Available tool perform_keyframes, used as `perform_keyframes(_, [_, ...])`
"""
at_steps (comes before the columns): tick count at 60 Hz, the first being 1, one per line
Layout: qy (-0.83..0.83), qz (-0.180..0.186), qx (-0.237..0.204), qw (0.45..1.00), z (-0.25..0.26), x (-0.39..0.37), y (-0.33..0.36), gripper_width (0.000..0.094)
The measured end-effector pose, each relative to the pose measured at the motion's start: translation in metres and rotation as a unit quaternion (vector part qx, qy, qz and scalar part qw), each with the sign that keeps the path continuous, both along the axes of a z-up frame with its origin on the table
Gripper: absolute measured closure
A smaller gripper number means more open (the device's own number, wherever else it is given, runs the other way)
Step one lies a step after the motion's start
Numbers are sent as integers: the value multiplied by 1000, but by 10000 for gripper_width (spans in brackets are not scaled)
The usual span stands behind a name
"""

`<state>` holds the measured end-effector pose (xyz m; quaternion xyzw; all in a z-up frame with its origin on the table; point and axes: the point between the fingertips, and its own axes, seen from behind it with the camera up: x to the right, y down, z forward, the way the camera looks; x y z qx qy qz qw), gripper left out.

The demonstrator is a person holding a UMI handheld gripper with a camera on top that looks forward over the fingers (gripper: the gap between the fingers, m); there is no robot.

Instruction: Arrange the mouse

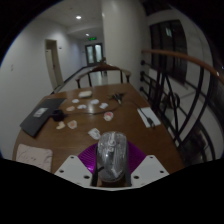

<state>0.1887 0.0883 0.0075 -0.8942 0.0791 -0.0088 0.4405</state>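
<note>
The tongs (pixel 110 172) are clamped on a grey mouse (pixel 110 155), both purple pads pressed to its sides; its long axis runs straight ahead along the fingers. Beyond lies the wooden desk (pixel 120 118), with a laptop (pixel 42 115) and scattered small white items.

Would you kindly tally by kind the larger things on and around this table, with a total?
Mouse, silver-grey, held between the gripper fingers: 1
Laptop, dark, closed, at the table's far left: 1
Wooden table: 1
Chairs at the table's far end: 2
Small pale items scattered mid-table: too small to tell apart, so not counted
Total: 5
</note>
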Motion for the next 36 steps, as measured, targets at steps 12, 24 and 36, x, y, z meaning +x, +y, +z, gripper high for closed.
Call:
perform_keyframes(12, [5, 45, 119, 992, 134, -126, -36, 553])
perform_keyframes(24, [2, 121, 78, 990, 88, -282, -59, 555])
perform_keyframes(36, [-18, 143, -12, 989, -5, -324, -85, 553])
